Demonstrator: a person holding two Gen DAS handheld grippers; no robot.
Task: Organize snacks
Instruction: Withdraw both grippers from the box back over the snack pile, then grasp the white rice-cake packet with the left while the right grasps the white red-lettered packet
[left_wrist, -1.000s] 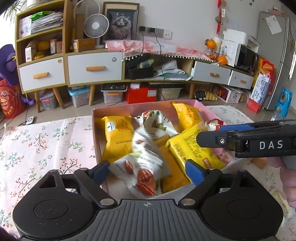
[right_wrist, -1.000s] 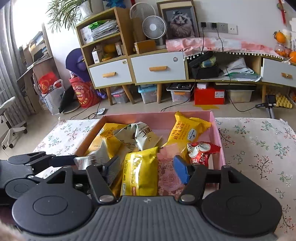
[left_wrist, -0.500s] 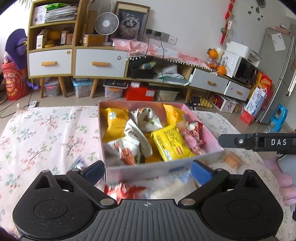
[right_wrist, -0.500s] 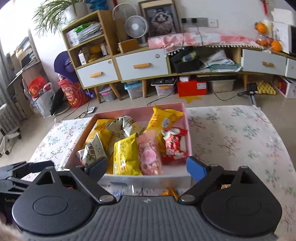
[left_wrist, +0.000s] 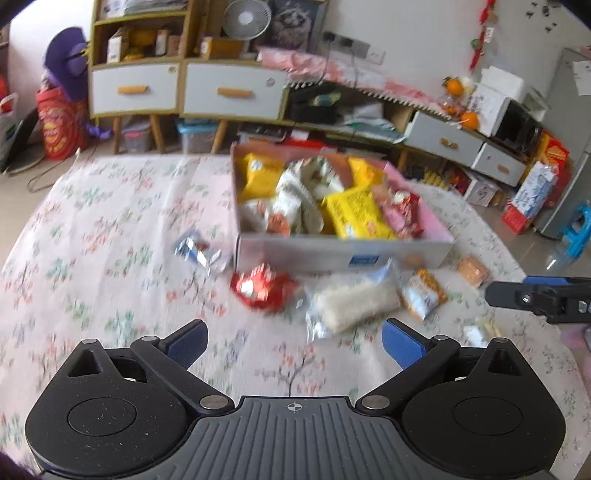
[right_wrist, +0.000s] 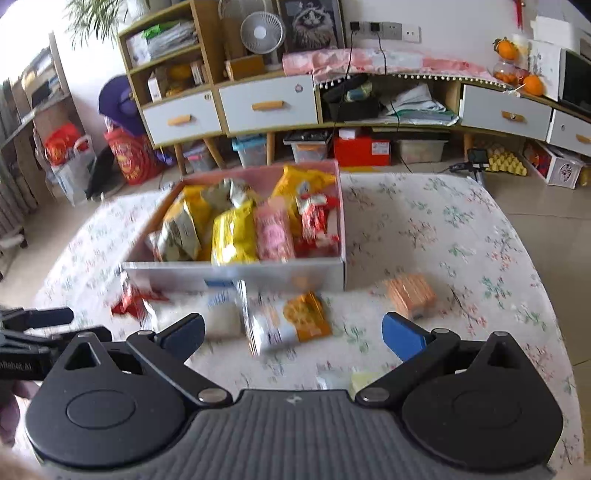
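A pink box (left_wrist: 343, 254) (right_wrist: 236, 275) on the floral tablecloth holds several snack packets, yellow, white and red. Loose snacks lie in front of it: a red packet (left_wrist: 262, 286) (right_wrist: 135, 299), a clear pack of white crackers (left_wrist: 354, 301) (right_wrist: 225, 314), an orange-and-white packet (left_wrist: 423, 293) (right_wrist: 291, 321), an orange biscuit pack (left_wrist: 474, 269) (right_wrist: 410, 293) and a silver-blue packet (left_wrist: 197, 251). My left gripper (left_wrist: 293, 341) is open and empty, back from the loose snacks. My right gripper (right_wrist: 293, 334) is open and empty above the orange-and-white packet.
A small pale packet (right_wrist: 360, 380) lies near the right gripper's base. The table's right edge (right_wrist: 554, 302) drops to a tiled floor. Cabinets with drawers (right_wrist: 269, 105) and storage bins stand behind the table. The right gripper shows at the right edge of the left view (left_wrist: 535, 297).
Both grippers have pulled back from the box toward the near side of the table. The loose snacks in front of the box have come into view. Both stay open.
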